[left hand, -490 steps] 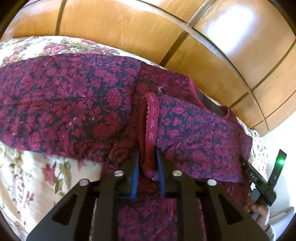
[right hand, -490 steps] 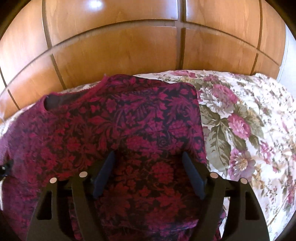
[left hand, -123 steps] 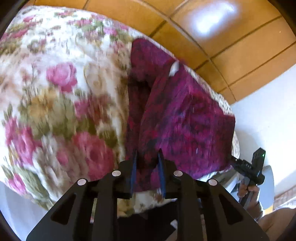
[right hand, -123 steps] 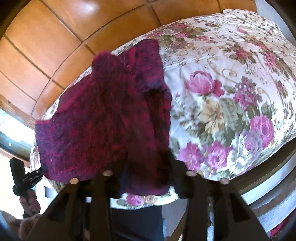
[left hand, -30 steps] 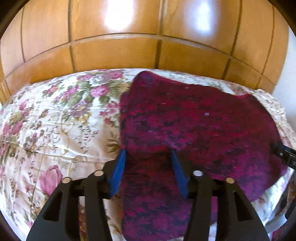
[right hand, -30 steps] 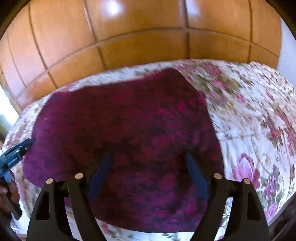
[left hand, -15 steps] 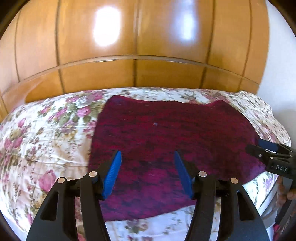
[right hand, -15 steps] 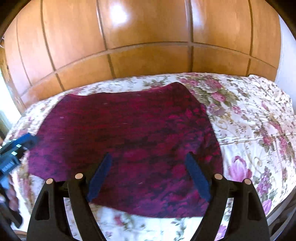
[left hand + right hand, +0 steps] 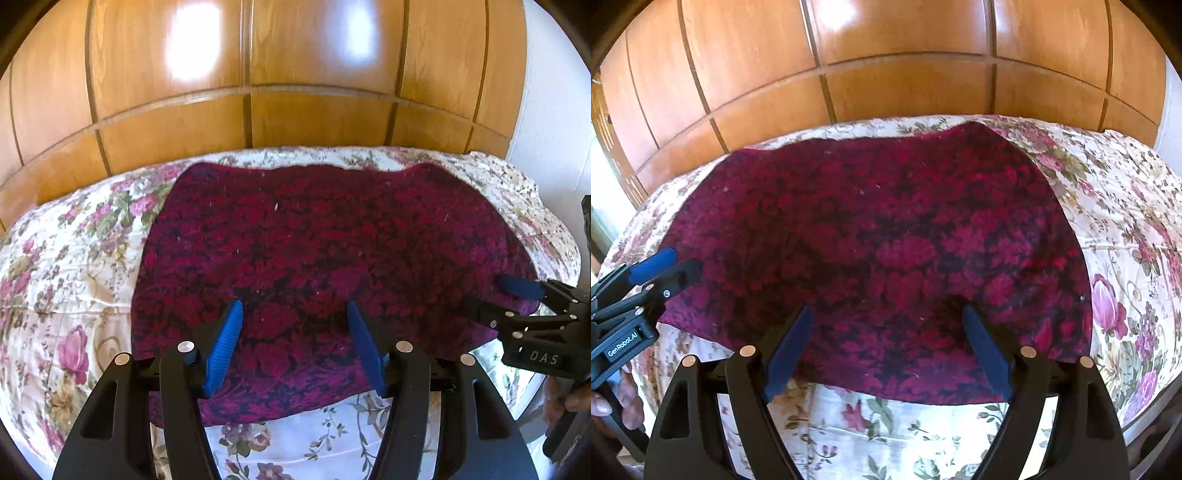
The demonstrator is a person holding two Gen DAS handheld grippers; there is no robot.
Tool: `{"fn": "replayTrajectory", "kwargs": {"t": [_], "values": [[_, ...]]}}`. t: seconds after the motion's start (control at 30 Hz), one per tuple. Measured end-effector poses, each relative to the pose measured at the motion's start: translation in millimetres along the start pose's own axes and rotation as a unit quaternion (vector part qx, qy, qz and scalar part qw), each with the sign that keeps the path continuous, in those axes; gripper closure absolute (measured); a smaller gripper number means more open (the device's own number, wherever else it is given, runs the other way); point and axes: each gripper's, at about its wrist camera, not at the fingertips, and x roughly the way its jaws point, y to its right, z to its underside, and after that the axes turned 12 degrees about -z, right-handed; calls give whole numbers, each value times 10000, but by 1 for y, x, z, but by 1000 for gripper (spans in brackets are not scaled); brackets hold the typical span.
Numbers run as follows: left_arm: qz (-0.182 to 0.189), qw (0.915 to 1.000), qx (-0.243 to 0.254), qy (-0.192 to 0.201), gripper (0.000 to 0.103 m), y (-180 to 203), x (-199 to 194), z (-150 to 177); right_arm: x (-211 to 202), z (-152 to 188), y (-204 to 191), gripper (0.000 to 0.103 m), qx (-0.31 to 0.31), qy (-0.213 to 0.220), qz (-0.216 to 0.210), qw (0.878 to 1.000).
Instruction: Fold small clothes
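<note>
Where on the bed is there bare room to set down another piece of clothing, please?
The bedspread lies bare right of the red garment, out to the bed's edge, and bare again on its left. A narrower strip runs along the near edge. The middle is taken by the garment; little shows between it and the wooden panels.

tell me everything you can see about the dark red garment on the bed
The dark red garment is a soft-looking fabric with a crimson floral pattern on a darker ground, speckled with pale lint. It lies folded flat as one broad, roughly rectangular panel on the floral bedspread, its near edge close to the bed's front edge and its far edge toward the wooden panelling. No sleeves or neckline show. Neither gripper pinches it: the left gripper and right gripper are both open, with nothing held.
</note>
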Motion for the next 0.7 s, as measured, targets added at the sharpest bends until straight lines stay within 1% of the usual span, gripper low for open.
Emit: {"fn": "replayTrajectory", "kwargs": {"t": [0.1, 0.17, 0.23, 0.27, 0.33, 0.4, 0.43, 0.53, 0.63, 0.7], "values": [[-22, 9999, 27, -112, 45, 1, 7, 4, 5, 2, 3, 20, 22, -74, 21, 10000], [82, 9999, -66, -98, 45, -3, 4, 3, 8, 2, 6, 19, 4, -91, 35, 10000], [281, 9990, -338, 16, 45, -18, -1, -3, 9, 1, 6, 18, 0, -90, 33, 10000], [304, 9982, -504, 64, 45, -28, -3, -6, 9, 1, 6, 17, 4, -92, 25, 10000], [292, 9954, -912, 44, 45, -54, 0, -18, 11, 1, 6, 15, 2, -89, 16, 10000], [274, 9901, -1378, -72, 45, -87, 11, -30, 12, 1, 6, 14, 8, -87, 18, 10000], [273, 9880, -1516, -136, 45, -97, 16, -34, 12, 1, 7, 13, 17, -81, 16, 10000], [425, 9815, -1829, -376, 45, -128, 39, -52, 14, 1, 5, 11, 24, -58, 29, 10000], [630, 9749, -2040, -635, 45, -146, 65, -66, 15, 0, 5, 11, 27, -59, 23, 10000], [770, 9709, -2126, -790, 45, -150, 79, -71, 15, 1, 6, 10, 28, -53, 15, 10000]]}}
